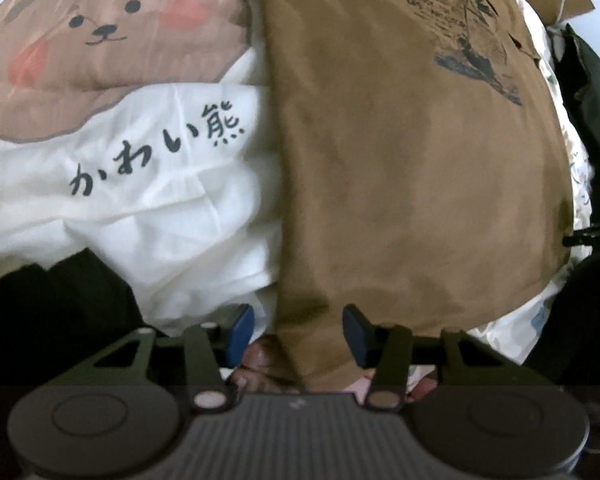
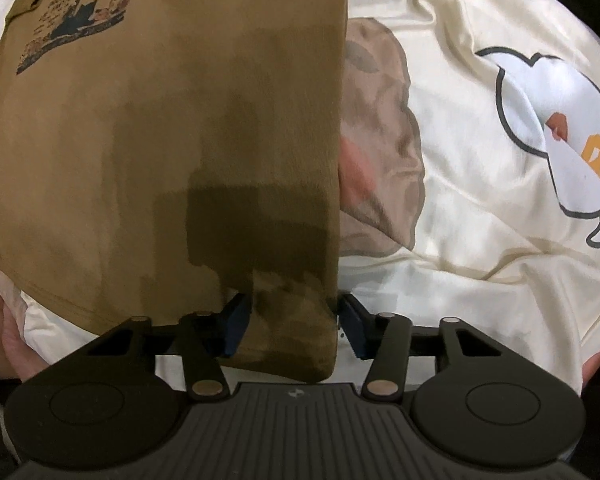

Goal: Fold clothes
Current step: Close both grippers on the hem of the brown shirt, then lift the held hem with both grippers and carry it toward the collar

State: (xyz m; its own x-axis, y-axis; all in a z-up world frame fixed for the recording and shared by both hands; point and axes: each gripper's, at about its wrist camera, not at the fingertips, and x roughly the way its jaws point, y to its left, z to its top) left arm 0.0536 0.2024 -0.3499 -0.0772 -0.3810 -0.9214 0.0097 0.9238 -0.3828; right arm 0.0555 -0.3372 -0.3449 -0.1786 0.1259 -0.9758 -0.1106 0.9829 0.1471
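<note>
A brown T-shirt [image 2: 148,152] with a dark printed graphic at the upper left of the frame lies spread over a cream bedcover [image 2: 460,240] that fills the right half. The right gripper [image 2: 296,322] points down at the shirt's lower right corner, its blue pads [image 2: 236,320] standing apart on either side of the cloth, not visibly pressing it. A brownish cartoon patch [image 2: 380,152] shows beside the shirt's straight right edge; a white cloud-shaped print [image 2: 560,120] sits at right.
</note>
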